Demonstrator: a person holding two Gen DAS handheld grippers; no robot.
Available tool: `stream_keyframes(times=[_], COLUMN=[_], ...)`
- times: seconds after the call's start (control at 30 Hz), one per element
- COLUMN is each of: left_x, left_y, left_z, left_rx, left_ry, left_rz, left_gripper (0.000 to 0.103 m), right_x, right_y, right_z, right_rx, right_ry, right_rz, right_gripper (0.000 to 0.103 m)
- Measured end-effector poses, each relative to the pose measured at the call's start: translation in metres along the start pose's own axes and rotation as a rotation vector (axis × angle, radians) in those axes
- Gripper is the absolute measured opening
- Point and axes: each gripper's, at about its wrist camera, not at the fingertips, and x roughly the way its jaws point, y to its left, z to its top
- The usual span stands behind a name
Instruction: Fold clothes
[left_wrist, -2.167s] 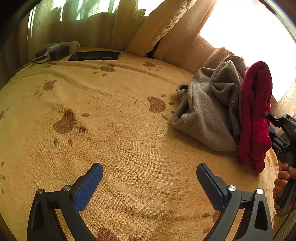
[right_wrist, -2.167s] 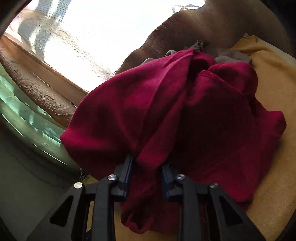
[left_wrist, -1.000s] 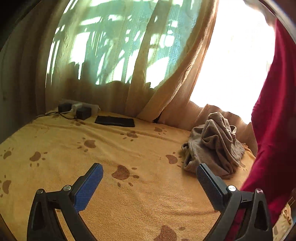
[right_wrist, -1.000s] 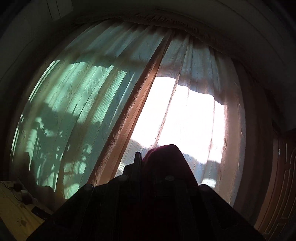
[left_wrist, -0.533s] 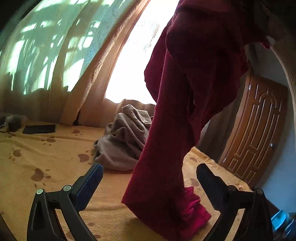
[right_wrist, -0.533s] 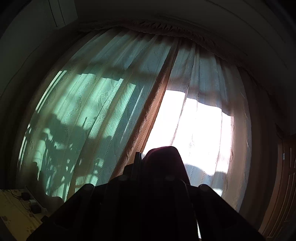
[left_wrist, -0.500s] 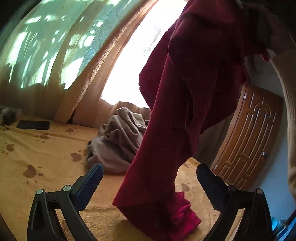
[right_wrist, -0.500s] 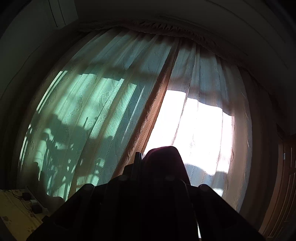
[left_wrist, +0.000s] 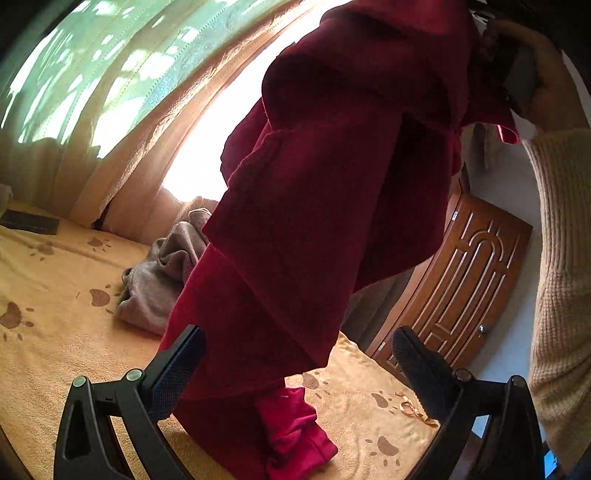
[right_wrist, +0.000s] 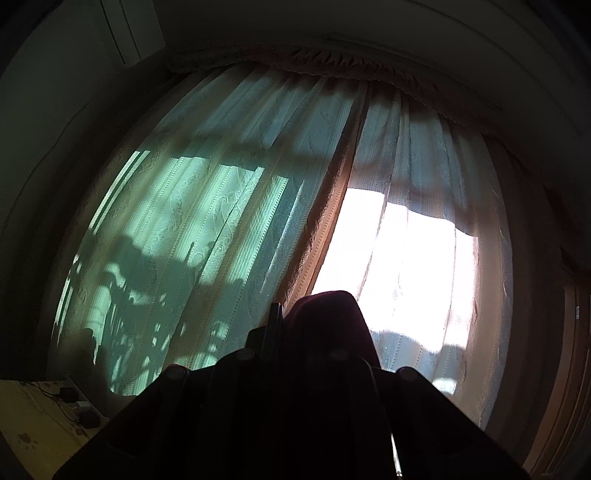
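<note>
Left-wrist view: the left gripper (left_wrist: 295, 363) has its jaws spread wide, nothing between the pads. A dark red garment (left_wrist: 332, 184) hangs in front of it from the top of the frame, where a hand (left_wrist: 543, 92) in a cream knit sleeve (left_wrist: 565, 258) holds the right gripper. The garment's lower end is bunched on the yellow paw-print blanket (left_wrist: 55, 332), between the two open fingers as seen from this camera but beyond them. A grey garment (left_wrist: 162, 280) lies crumpled on the blanket behind the red one, near the curtains (left_wrist: 110, 110). A carved wooden door (left_wrist: 461, 280) stands at right.

Right-wrist view: the right gripper (right_wrist: 295, 332), tilted upward toward the backlit curtains (right_wrist: 221, 221), is pressed together on a fold of the dark red garment (right_wrist: 328, 314), which rises above the fingertips.
</note>
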Motion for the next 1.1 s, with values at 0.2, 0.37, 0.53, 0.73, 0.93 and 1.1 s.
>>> stream_keyframes(times=[0.2, 0.37, 0.53, 0.73, 0.93, 1.1], left_x=[0.000, 0.003, -0.002, -0.085, -0.176, -0.186], left_y=[-0.001, -0.008, 0.001, 0.002, -0.013, -0.038], left_z=[0.007, 0.012, 0.014, 0.054, 0.126, 0.145], left_rx=[-0.053, -0.077, -0.159, -0.043, 0.050, 0.135], left_ry=[-0.007, 0.061, 0.092, -0.137, -0.411, -0.426], left_rz=[-0.087, -0.107, -0.084, 0.099, 0.279, 0.331], left_gripper=[0.102, 0.046, 0.011, 0.010, 0.010, 0.010], right_x=[-0.005, -0.008, -0.013, -0.024, -0.035, -0.032], right_y=[-0.002, -0.010, -0.020, -0.060, -0.124, -0.134], right_z=[0.001, -0.001, -0.009, -0.037, -0.107, -0.187], right_rx=[-0.007, 0.001, 0.002, 0.018, 0.230, 0.288], right_ry=[-0.005, -0.008, 0.001, 0.027, 0.171, 0.435], right_rz=[-0.011, -0.028, -0.061, -0.166, -0.139, 0.016], right_gripper=[0.011, 0.011, 0.011, 0.011, 0.011, 0.041])
